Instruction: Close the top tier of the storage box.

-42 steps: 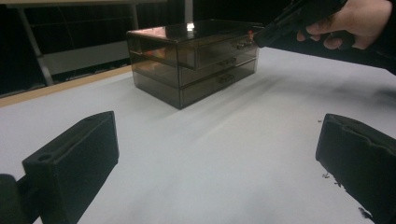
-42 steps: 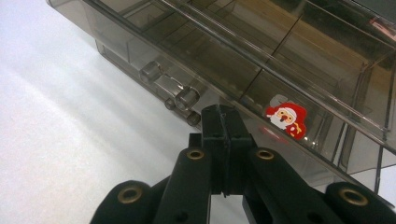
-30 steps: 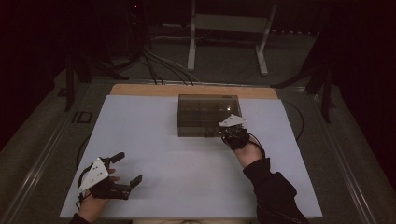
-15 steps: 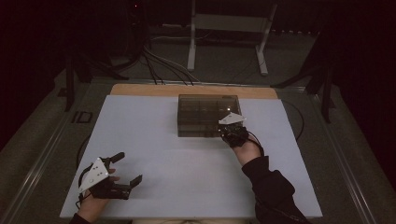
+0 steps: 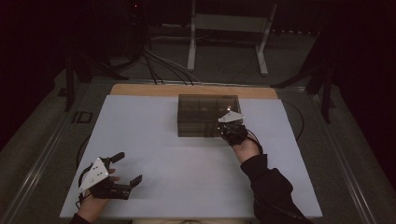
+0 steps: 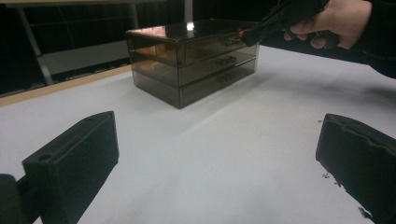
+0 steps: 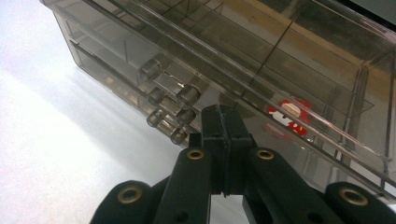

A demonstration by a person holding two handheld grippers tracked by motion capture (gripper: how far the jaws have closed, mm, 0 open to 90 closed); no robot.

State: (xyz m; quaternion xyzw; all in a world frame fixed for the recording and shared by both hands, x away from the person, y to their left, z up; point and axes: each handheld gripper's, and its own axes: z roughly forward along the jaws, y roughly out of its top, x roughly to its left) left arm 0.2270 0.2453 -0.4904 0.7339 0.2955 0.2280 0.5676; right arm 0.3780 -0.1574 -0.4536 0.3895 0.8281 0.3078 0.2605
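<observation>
A smoky see-through box of three drawers (image 5: 208, 112) stands at the back middle of the white table (image 5: 187, 186). My right gripper (image 5: 223, 129) is at the box's front right, jaws pressed together with nothing between them. In the right gripper view its tips (image 7: 223, 114) sit just right of the clear drawer handles (image 7: 170, 86), and a small red thing (image 7: 289, 114) lies inside a drawer. My left gripper (image 5: 128, 169) rests near the front left corner, open and empty. From the left gripper view the box (image 6: 196, 56) is ahead, with the right gripper (image 6: 247, 35) at its top drawer.
A wooden strip (image 5: 196, 90) runs along the table's far edge. Beyond it, a white stand's legs (image 5: 224, 42) and cables (image 5: 163, 65) lie on the dark floor. A cable loops off the table's right side (image 5: 299, 121).
</observation>
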